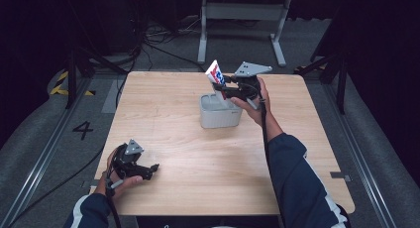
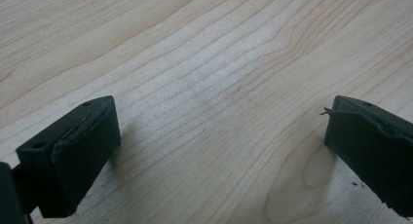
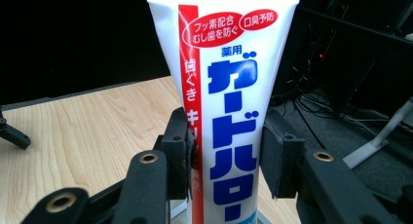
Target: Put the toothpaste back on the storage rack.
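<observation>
A white toothpaste tube [image 3: 226, 102] with a red stripe and blue lettering stands upright between my right gripper's [image 3: 226, 160] pads, which press on both its sides. In the high view the tube [image 1: 215, 73] sticks up and leans left above a pale grey box [image 1: 218, 114] near the table's middle back, with the right gripper [image 1: 224, 86] shut on it just over the box's opening. My left gripper [image 1: 154, 168] rests low at the table's front left, held in a hand. Its jaws stand wide apart over bare wood [image 2: 219, 87] with nothing between them.
The wooden table [image 1: 198, 163] has free room across its front and left. Beyond its far edge stand a white metal frame [image 1: 242, 20], loose cables on the floor and dark stands at both sides. A sleeved forearm [image 1: 297, 178] crosses the table's right front.
</observation>
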`<control>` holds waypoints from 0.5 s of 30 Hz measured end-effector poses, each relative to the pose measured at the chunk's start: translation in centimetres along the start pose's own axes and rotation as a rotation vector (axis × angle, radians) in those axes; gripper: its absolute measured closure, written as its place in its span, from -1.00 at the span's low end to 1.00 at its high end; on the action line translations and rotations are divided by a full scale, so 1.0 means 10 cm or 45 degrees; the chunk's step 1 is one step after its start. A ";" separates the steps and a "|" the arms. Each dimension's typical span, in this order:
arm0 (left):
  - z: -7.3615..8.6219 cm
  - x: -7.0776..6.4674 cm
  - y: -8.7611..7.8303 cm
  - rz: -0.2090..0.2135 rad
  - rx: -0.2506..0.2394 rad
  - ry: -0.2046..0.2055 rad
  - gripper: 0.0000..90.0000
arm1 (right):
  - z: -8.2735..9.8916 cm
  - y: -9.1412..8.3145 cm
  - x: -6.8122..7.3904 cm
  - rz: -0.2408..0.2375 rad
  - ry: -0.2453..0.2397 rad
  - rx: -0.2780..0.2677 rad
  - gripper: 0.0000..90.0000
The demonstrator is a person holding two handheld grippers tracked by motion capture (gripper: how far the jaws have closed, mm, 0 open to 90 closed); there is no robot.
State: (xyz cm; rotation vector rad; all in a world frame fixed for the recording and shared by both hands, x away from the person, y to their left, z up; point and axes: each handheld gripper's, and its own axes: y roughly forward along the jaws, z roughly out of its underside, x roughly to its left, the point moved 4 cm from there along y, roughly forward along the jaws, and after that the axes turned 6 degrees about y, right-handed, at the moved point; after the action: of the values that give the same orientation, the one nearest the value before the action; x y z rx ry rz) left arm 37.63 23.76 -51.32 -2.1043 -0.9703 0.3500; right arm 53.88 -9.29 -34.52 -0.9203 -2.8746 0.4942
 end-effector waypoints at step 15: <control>0.00 0.00 0.00 0.001 0.000 0.001 -1.00 | 0.12 0.10 -0.11 0.029 0.037 0.032 0.35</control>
State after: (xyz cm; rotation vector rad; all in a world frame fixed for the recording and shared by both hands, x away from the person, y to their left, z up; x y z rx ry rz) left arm 37.64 23.76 -51.32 -2.1048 -0.9691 0.3496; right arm 55.07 -9.51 -35.95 -0.9495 -2.8285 0.5139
